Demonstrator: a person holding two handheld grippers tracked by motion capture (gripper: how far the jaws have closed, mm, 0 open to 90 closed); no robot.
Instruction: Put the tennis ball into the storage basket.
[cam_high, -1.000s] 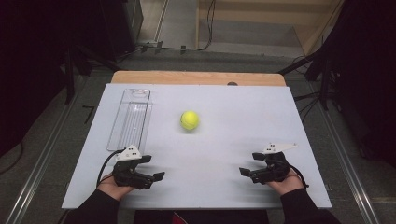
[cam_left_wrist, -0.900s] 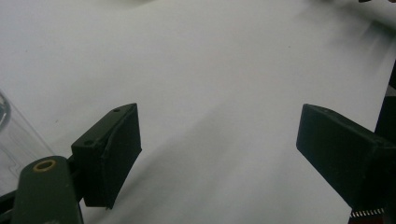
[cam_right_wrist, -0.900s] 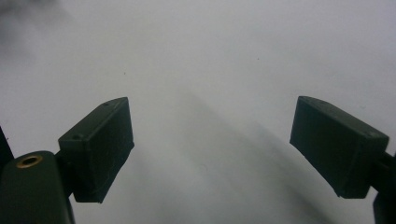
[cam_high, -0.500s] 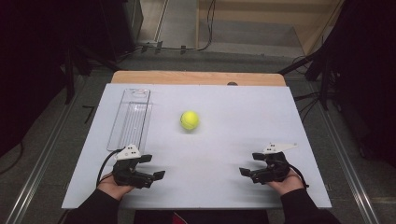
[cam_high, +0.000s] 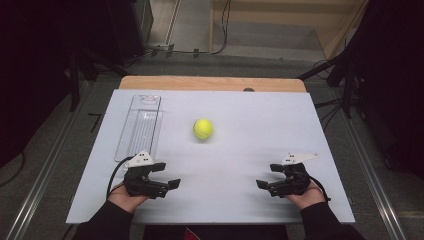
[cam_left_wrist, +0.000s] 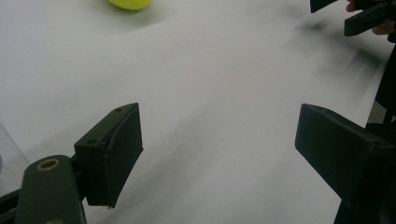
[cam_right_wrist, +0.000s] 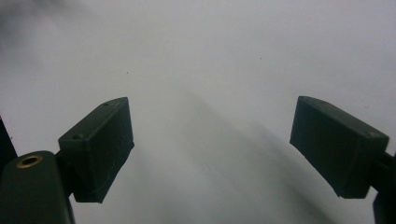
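1. Ball (cam_high: 203, 128) lies on the white counter (cam_high: 250, 130) a little above the middle, at about 1 o'clock from the left claw (cam_high: 167, 176) and at about 11 o'clock from the right claw (cam_high: 265, 176), well apart from both.
2. Left claw is released: its jaws stand apart with nothing between them, and it rests low by the near edge. In the left gripper view the ball (cam_left_wrist: 130, 3) shows at the top edge, at about 11 o'clock.
3. Right claw is released too, jaws wide, bare counter between them.
4. To do the step well, I think the left claw should reach forward toward the ball with jaws opened wider than the ball, come low over the counter, and close slowly on the middle of the ball, because a round ball rolls away easily if one jaw touches first.
5. Ball is yellow-green, round and fuzzy like a tennis ball. A clear plastic tray (cam_high: 140, 125) lies at its 9 o'clock, near the left side.
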